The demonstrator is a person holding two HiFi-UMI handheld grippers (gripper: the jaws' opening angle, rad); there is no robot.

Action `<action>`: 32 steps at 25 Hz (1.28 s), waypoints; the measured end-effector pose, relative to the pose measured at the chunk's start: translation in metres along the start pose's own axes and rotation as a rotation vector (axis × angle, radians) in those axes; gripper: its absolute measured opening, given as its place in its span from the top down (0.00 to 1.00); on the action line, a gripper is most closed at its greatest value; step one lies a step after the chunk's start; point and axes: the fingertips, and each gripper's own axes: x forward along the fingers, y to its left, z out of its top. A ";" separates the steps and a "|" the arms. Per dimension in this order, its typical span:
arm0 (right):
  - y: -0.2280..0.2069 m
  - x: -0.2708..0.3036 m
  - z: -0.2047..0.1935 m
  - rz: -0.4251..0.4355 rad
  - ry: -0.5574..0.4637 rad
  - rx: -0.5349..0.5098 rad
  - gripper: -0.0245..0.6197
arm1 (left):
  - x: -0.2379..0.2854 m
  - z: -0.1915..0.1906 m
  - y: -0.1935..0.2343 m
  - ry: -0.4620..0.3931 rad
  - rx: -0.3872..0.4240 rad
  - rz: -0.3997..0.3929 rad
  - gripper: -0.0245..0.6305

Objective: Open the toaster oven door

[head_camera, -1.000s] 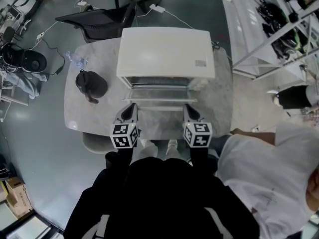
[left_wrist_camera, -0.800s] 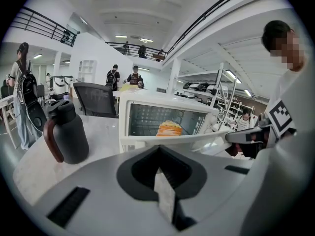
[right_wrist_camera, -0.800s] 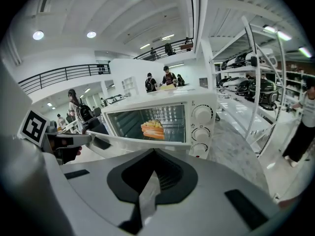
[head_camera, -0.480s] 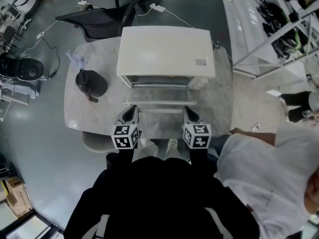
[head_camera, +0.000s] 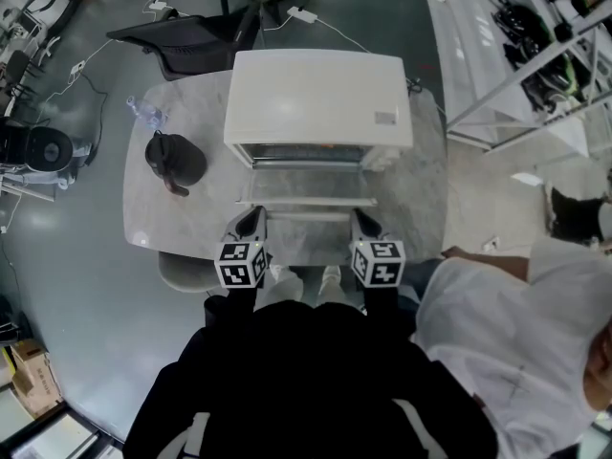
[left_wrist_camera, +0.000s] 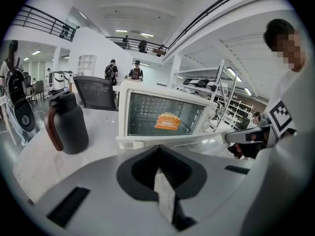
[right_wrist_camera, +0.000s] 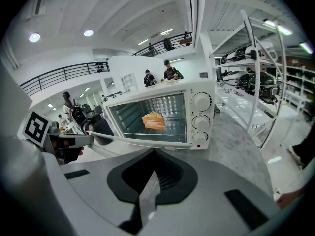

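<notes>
A white toaster oven (head_camera: 316,98) stands on the marble table (head_camera: 421,189). Its glass door (head_camera: 304,180) lies folded down flat towards me, the handle bar (head_camera: 306,203) at its near edge. Inside on the rack sits an orange sandwich (left_wrist_camera: 168,121) (right_wrist_camera: 153,120). My left gripper (head_camera: 252,216) is just in front of the handle's left end, and my right gripper (head_camera: 360,216) is in front of its right end. Both are shut with nothing in them and stand clear of the door. In the left gripper view the handle (left_wrist_camera: 162,140) runs just beyond the jaws.
A dark flask (head_camera: 174,161) (left_wrist_camera: 66,124) stands left of the oven, with a clear bottle (head_camera: 143,113) behind it. A black chair (head_camera: 191,41) is beyond the table, and metal shelving (head_camera: 535,55) stands at the right. A person in white (head_camera: 507,333) stands close on my right.
Both grippers have drawn back very slightly towards me. The oven door stays folded down flat.
</notes>
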 end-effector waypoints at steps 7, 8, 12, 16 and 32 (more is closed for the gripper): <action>0.001 0.000 -0.010 0.008 0.025 0.012 0.96 | -0.001 -0.010 0.001 0.023 -0.008 0.001 0.96; 0.001 0.000 -0.011 0.009 0.025 0.015 0.96 | -0.002 -0.011 0.001 0.026 -0.009 0.001 0.96; 0.001 -0.001 -0.018 0.011 0.041 0.026 0.96 | -0.003 -0.018 0.001 0.039 -0.013 -0.001 0.96; 0.000 -0.001 -0.026 0.008 0.056 0.036 0.96 | -0.002 -0.026 0.000 0.053 -0.020 -0.005 0.96; 0.001 0.003 -0.047 0.004 0.095 0.036 0.96 | 0.001 -0.045 0.000 0.110 -0.021 -0.009 0.96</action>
